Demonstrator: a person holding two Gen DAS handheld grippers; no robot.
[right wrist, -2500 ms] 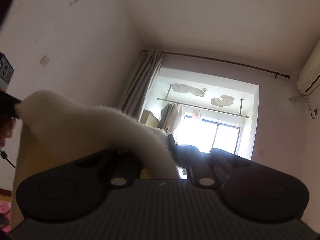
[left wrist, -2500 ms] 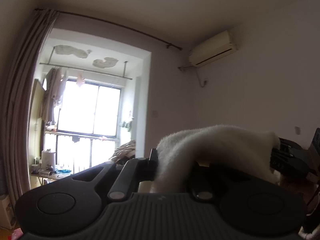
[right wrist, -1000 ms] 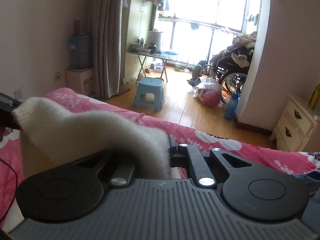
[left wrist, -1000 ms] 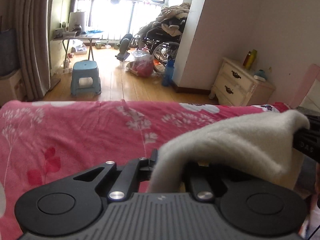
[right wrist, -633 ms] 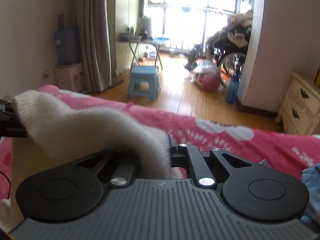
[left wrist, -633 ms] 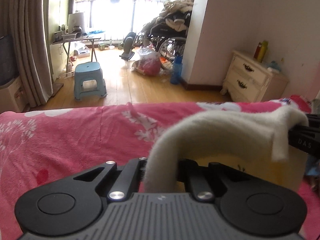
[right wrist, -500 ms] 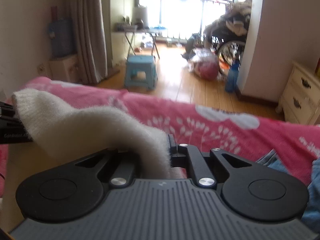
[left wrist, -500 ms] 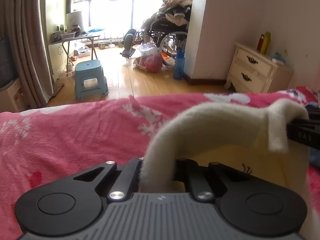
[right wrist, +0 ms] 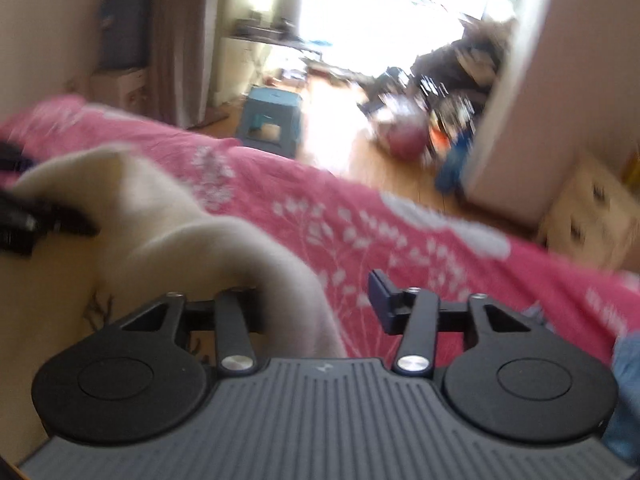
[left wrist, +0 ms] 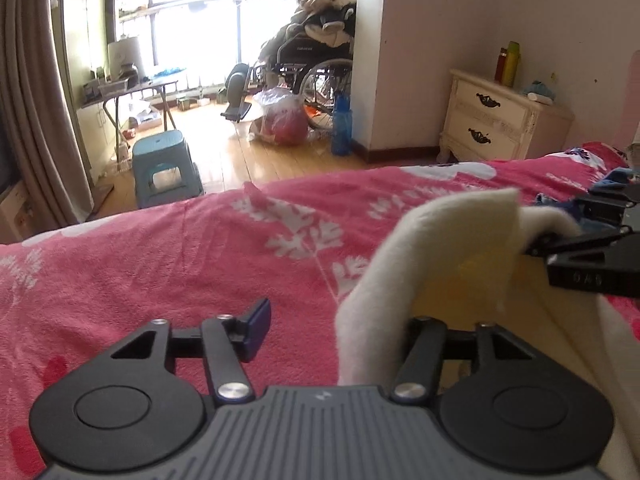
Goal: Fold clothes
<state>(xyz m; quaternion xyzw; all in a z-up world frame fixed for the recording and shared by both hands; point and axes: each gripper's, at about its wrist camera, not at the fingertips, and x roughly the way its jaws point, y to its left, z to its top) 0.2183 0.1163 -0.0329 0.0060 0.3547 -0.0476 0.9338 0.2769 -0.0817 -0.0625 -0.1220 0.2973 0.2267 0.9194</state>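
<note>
A cream fleece garment [left wrist: 452,248] lies partly on the pink floral bedspread [left wrist: 160,260], its top edge humped up between my two grippers. My left gripper [left wrist: 336,316] is open. Its left blue pad is bare, and the cloth drapes over its right finger. The right gripper's fingers [left wrist: 576,246] show at the right edge, against the same cloth edge. In the blurred right wrist view my right gripper [right wrist: 314,290] is open too. The garment [right wrist: 172,216] hangs over its left finger and hides it, while its right pad is bare.
The bedspread [right wrist: 400,240] runs across both views. Blue clothing [left wrist: 612,178] lies at the bed's right end and shows again as denim [right wrist: 628,380]. Beyond the bed are a blue stool [left wrist: 166,168], a cream nightstand [left wrist: 500,128], a red bag [left wrist: 280,120] and a wheelchair [left wrist: 312,64].
Both grippers were shut on the garment's top edge and now stand open. The garment came down from held high to the bed, and its edge now only drapes over the inner fingers.
</note>
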